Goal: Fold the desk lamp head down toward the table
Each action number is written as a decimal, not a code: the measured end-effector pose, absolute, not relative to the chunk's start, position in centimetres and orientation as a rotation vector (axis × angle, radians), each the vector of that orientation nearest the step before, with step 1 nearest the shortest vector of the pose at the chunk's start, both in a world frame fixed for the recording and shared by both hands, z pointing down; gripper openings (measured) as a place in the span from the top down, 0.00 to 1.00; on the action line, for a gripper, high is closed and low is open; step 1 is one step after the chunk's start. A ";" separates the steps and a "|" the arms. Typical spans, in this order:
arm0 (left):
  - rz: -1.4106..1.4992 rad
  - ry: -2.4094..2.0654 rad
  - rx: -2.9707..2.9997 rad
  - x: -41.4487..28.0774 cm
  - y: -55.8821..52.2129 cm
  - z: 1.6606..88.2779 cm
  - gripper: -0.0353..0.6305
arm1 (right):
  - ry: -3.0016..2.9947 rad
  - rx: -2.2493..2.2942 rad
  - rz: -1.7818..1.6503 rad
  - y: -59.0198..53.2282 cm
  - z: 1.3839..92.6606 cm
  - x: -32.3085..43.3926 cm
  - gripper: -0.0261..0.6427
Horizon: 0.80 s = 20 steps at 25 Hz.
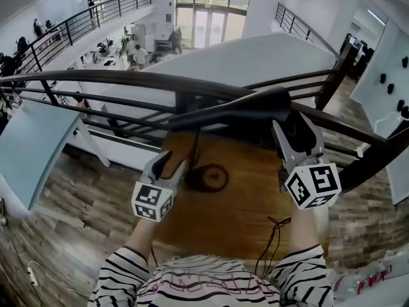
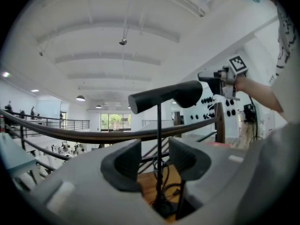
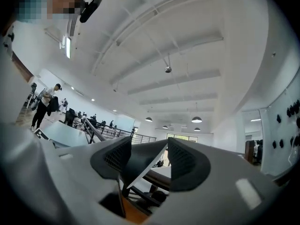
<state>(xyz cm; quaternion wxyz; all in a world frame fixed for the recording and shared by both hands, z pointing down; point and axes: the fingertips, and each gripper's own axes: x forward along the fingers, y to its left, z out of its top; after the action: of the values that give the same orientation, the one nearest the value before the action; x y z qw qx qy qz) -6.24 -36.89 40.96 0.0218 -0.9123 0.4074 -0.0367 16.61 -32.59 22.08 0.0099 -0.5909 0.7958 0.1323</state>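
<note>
The black desk lamp stands on a wooden table [image 1: 243, 197]. Its long head [image 1: 236, 107] lies level above its round base [image 1: 208, 176]. My right gripper [image 1: 291, 121] is raised at the head's right end, and in the right gripper view [image 3: 149, 161] the dark lamp head [image 3: 138, 156] fills the gap between the wide-spread jaws. My left gripper [image 1: 174, 162] is low on the left near the base, open. In the left gripper view [image 2: 154, 158] the thin stem [image 2: 159, 139] shows through the gap, clear of both pads, with the lamp head [image 2: 168, 95] above.
A dark curved handrail [image 1: 128, 78] with bars runs just behind the table, with an open drop to a lower floor beyond. A black cable [image 1: 271, 235] trails over the table's near right part. A person's striped sleeves fill the bottom of the head view.
</note>
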 end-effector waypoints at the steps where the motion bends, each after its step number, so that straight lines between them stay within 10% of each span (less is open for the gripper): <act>1: -0.123 1.269 -2.820 -5.9 -37.4 41.0 0.68 | 2.488 -1.835 0.422 -33.1 21.8 16.8 0.62; 20: -0.223 1.171 -2.846 0.2 -42.7 42.2 0.81 | 2.549 -1.792 0.495 -38.3 21.4 18.9 0.64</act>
<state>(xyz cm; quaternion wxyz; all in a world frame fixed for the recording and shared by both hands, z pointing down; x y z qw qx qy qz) 0.16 -42.68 42.17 0.0280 -0.9220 0.3795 -0.0723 18.89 -38.29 21.43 -0.0065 -0.5680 0.8079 0.1569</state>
